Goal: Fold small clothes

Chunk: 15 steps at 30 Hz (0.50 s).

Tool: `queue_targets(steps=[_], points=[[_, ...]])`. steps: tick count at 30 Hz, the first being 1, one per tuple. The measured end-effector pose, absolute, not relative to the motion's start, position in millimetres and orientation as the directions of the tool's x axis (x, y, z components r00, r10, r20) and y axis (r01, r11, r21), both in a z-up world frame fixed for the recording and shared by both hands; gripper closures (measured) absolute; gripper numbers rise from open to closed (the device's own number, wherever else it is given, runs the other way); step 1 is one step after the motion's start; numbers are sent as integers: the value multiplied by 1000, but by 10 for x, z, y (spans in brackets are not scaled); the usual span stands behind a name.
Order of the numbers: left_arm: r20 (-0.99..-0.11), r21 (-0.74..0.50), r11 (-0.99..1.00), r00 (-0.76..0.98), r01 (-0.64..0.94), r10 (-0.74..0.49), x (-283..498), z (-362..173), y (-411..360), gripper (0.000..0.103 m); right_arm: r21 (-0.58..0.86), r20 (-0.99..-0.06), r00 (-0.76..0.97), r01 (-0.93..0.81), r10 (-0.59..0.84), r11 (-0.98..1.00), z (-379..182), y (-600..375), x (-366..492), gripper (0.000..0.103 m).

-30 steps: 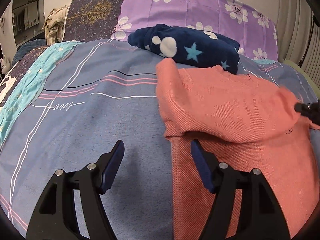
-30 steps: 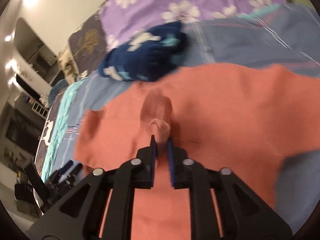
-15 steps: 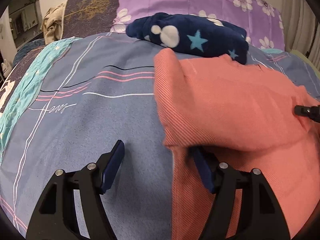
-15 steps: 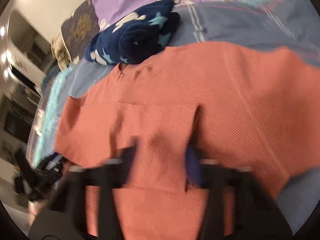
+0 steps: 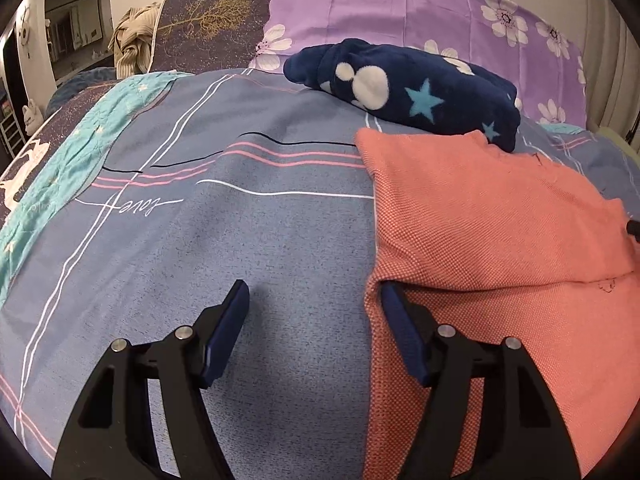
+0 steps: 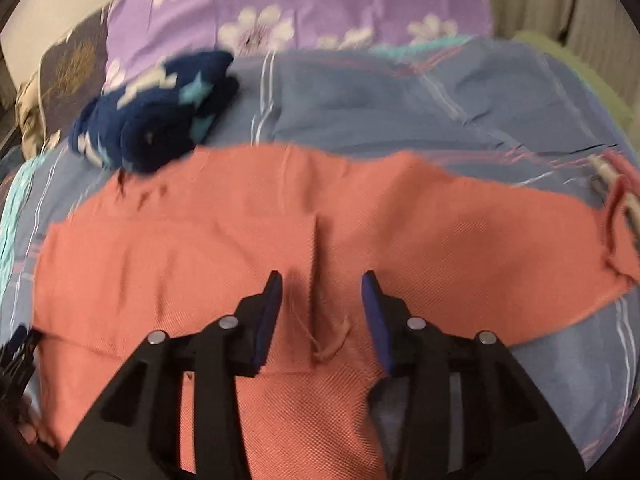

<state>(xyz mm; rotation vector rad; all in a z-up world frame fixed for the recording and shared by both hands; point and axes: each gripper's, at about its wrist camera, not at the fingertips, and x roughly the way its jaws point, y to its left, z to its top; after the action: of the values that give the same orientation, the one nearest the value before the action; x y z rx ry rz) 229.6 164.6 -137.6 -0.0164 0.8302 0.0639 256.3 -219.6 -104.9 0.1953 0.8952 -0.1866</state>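
Bed covered in a blue-grey striped sheet (image 5: 248,240), purple flowered pillow (image 5: 420,12) up at the head, dark one with a gold tree (image 5: 212,28) beside it, folded navy star-print fleece (image 5: 404,88) just in front. Bit of a room off to the left, too dim to make out.

Coral shirt (image 5: 500,216) spread flat on the right half of the sheet, one flap folded over. Left gripper (image 5: 314,308) wide open, closing a little, straddling the shirt's left edge, nothing pinched. Right gripper (image 6: 322,300) mid-opening over a raised crease in the shirt, pads not pressing on it.
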Motion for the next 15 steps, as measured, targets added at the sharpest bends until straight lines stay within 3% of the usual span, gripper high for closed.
queue_targets(steps=[2, 4, 6, 8, 12, 15], points=[[-730, -17, 999, 684, -42, 16, 2271, -1366, 1656, 45, 94, -748, 660, 217, -75, 971, -869, -2049, 2553, 58], [-722, -39, 999, 692, -8, -22, 2254, -1358, 1637, 61, 104, -723, 691, 147, -27, 984, -707, -1833, 2648, 56], [-714, -55, 998, 697, 34, -63, 2241, -1352, 1602, 72, 150, -724, 679, -16, 121, 989, -602, -1443, 2811, 56], [-705, -70, 995, 702, 68, -98, 2222, -1344, 1571, 76, 195, -746, 614, -169, 258, 966, -596, -1024, 3001, 59], [-703, -84, 990, 697, 114, -140, 2219, -1356, 1512, 87, 217, -794, 480, -349, 373, 912, -717, -178, 3321, 79], [-728, -87, 991, 673, 98, -130, 2276, -1414, 1518, 92, 248, -826, 398, -382, 400, 891, -870, 256, 3458, 77]])
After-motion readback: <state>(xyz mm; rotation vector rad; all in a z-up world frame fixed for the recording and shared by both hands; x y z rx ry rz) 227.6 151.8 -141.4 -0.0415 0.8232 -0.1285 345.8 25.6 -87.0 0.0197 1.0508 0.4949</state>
